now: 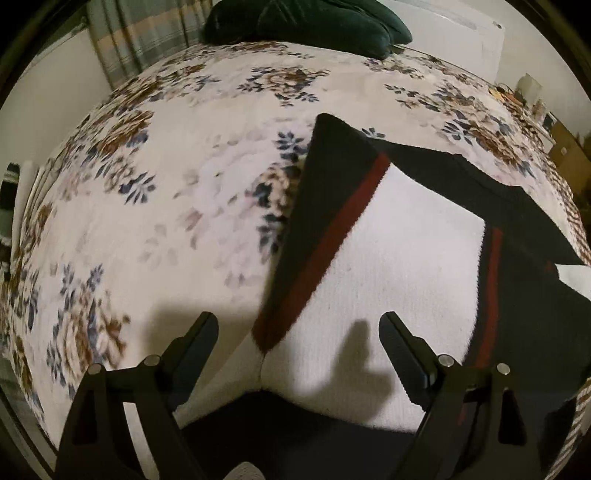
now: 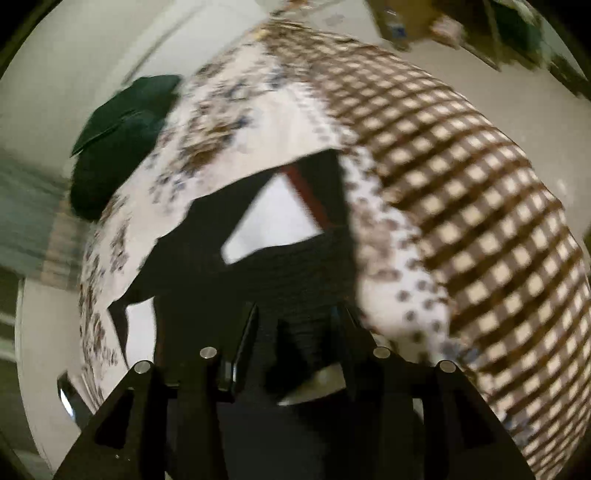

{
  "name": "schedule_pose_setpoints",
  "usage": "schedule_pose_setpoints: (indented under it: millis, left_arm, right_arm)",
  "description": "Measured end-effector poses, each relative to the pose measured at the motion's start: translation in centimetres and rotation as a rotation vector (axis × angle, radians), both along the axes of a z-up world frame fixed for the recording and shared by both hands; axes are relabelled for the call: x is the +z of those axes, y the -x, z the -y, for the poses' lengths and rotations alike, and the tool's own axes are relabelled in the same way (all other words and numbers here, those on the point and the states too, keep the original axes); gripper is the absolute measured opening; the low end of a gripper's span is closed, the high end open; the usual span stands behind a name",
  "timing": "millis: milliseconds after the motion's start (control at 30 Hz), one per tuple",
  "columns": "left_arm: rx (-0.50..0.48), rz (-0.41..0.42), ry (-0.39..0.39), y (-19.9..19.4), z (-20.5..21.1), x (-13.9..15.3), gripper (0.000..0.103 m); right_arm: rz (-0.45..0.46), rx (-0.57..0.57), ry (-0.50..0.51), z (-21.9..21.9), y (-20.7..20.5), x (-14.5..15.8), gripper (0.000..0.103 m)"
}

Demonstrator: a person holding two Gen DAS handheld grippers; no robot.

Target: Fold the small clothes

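Observation:
A small garment (image 1: 391, 258) lies on the floral bedspread (image 1: 177, 192). It is white with black sleeves and red stripes, and one black sleeve is folded over the white body. My left gripper (image 1: 299, 332) is open, just above the garment's near white edge, holding nothing. In the blurred right wrist view the same garment (image 2: 273, 218) lies ahead. My right gripper (image 2: 299, 317) stands partly open over the garment's black part; I cannot tell whether any cloth is between the fingers.
A dark green cushion (image 1: 306, 26) lies at the far end of the bed, also in the right wrist view (image 2: 118, 140). A brown checked blanket (image 2: 480, 221) covers the bed's right side. Curtains (image 1: 147, 40) hang at the back left. Boxes (image 1: 565, 147) stand beside the bed.

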State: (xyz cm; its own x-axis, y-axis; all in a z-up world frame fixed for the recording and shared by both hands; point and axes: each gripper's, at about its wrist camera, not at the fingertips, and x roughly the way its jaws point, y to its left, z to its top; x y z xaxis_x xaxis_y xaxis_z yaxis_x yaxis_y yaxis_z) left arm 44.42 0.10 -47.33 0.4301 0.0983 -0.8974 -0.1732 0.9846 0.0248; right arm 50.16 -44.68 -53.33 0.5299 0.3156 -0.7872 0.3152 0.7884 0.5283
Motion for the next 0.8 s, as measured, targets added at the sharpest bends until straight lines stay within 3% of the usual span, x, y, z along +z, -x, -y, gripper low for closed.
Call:
schedule_pose_setpoints:
  millis: [100,133,167,200,233,267,333,433,467,533,567,667,800]
  left_arm:
    - [-0.029,-0.056,-0.043,-2.2,-0.3,-2.3,0.089]
    - [-0.019,-0.082,-0.042,-2.9,-0.9,-3.3,0.095]
    - [-0.007,-0.099,-0.019,-3.4,-1.7,-4.3,0.103]
    - [0.008,-0.112,0.023,-3.8,-2.8,-5.1,0.103]
    - [0.024,-0.120,0.085,-4.1,-3.7,-5.6,0.103]
    - [0.035,-0.126,0.118,-4.2,-4.2,-5.8,0.103]
    - [0.037,-0.132,0.137,-4.1,-4.5,-5.6,0.103]
    - [0.029,-0.115,0.140,-3.0,-4.1,-3.6,0.103]
    - [0.018,-0.104,0.144,-2.3,-3.9,-2.8,0.103]
    - [-0.019,-0.072,0.158,0.5,-3.1,-0.5,0.103]
    - [-0.039,-0.069,0.163,1.9,-2.8,0.3,0.103]
    - [-0.070,-0.079,0.160,7.2,-2.2,2.2,0.103]
    - [-0.069,-0.174,0.123,15.0,-2.6,1.8,0.103]
  right_arm:
    - [-0.042,0.103,0.120,-2.5,-2.2,-1.2,0.044]
    - [-0.067,0.114,0.167,-2.8,-2.8,-2.3,0.044]
    - [-0.114,0.104,0.207,-2.5,-3.6,-3.7,0.044]
    - [-0.145,0.081,0.220,-2.0,-4.1,-4.8,0.043]
    - [-0.184,0.042,0.239,-1.2,-4.1,-5.7,0.050]
    - [-0.226,0.011,0.233,-0.3,-4.4,-6.7,0.056]
    - [-0.249,-0.014,0.156,0.6,-4.3,-7.6,0.057]
    - [-0.226,-0.004,0.136,0.2,-3.3,-5.9,0.061]
    - [-0.207,-0.006,0.101,0.0,-2.3,-5.0,0.065]
    - [-0.170,-0.012,0.041,0.0,-0.2,-3.6,0.094]
    - [-0.147,-0.019,0.017,0.0,2.0,-2.7,0.098]
    - [-0.154,-0.022,0.010,-0.1,7.8,-2.0,0.098]
    - [-0.284,0.006,0.015,-0.6,17.5,-4.5,0.098]
